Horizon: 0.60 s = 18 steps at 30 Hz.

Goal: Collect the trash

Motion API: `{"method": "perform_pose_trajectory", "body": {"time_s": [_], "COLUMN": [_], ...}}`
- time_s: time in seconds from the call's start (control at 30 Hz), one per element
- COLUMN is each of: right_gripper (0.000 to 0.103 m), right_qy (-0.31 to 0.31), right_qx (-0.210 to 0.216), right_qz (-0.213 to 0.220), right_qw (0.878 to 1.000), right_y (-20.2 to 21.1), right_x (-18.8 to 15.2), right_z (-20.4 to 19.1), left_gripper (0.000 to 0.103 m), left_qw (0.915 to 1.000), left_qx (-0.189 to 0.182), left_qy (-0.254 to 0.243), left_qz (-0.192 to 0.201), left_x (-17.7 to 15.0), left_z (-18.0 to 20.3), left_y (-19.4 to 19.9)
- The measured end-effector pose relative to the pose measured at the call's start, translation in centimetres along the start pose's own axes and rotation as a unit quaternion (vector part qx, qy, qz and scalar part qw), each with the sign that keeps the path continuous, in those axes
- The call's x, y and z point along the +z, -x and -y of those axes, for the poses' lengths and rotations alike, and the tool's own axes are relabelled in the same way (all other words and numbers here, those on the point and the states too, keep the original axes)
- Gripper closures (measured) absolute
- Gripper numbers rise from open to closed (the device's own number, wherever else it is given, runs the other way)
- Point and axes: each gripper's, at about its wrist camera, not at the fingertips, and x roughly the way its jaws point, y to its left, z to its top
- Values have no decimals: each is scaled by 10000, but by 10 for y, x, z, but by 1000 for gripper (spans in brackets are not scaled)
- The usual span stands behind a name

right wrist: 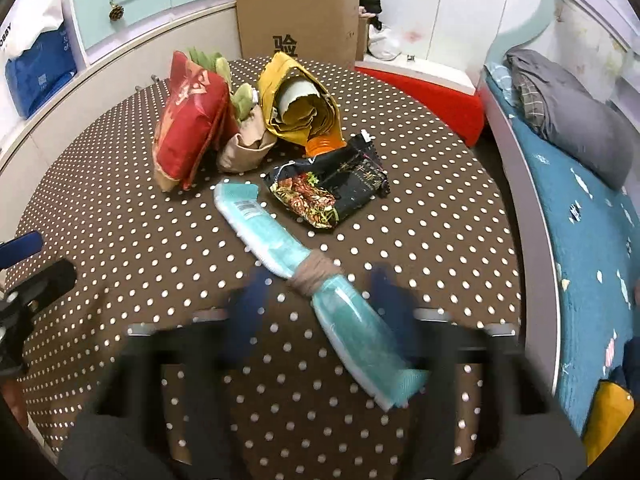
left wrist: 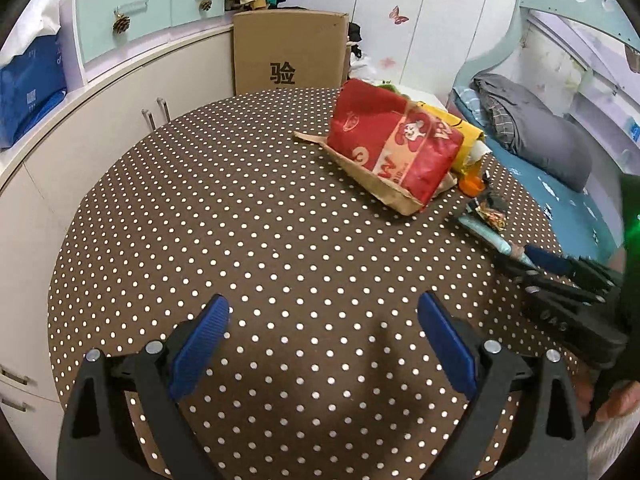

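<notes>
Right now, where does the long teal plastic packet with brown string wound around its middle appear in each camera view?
Left wrist view: the long teal plastic packet lies at the right edge, mostly hidden by the right tool.
Right wrist view: the packet lies diagonally across the centre, on the dotted cloth.
Shared landmark: the brown cardboard box behind the table.

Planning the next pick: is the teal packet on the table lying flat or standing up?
Lying flat. The teal packet stretches lengthwise across the dotted tablecloth, cinched at its middle by a brown band.
</notes>
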Motion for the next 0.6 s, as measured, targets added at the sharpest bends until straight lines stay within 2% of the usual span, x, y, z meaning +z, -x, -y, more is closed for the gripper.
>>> {"method": "perform_pose_trajectory", "body": {"time_s": [0.1,0.27,0.47,0.6], "right_gripper": [80,81,81,81], "right_qy": [-62,-549,-894,-956], "right_qx": [202,636,816,747], "right_qz": [-94,-230,177,489], "right_qw": [9997,9962,9925,9914], "right_y": [9,24,57,74], "right_x": [-9,-17,-16,-6], "right_z": [-1,11,30,45], "left_gripper": [10,10,10,10], "left_qw": [10000,9999,9993,9989], "left_qx": [-22,-101,-203,-186], "left_qy": [23,-125,-326,-437], "left_qz": [-50,-28,-14,-30], "left_x": [0,4,21,39], "left_z": [0,10,31,45], "left_y": [-4,-4,-9,-19]}}
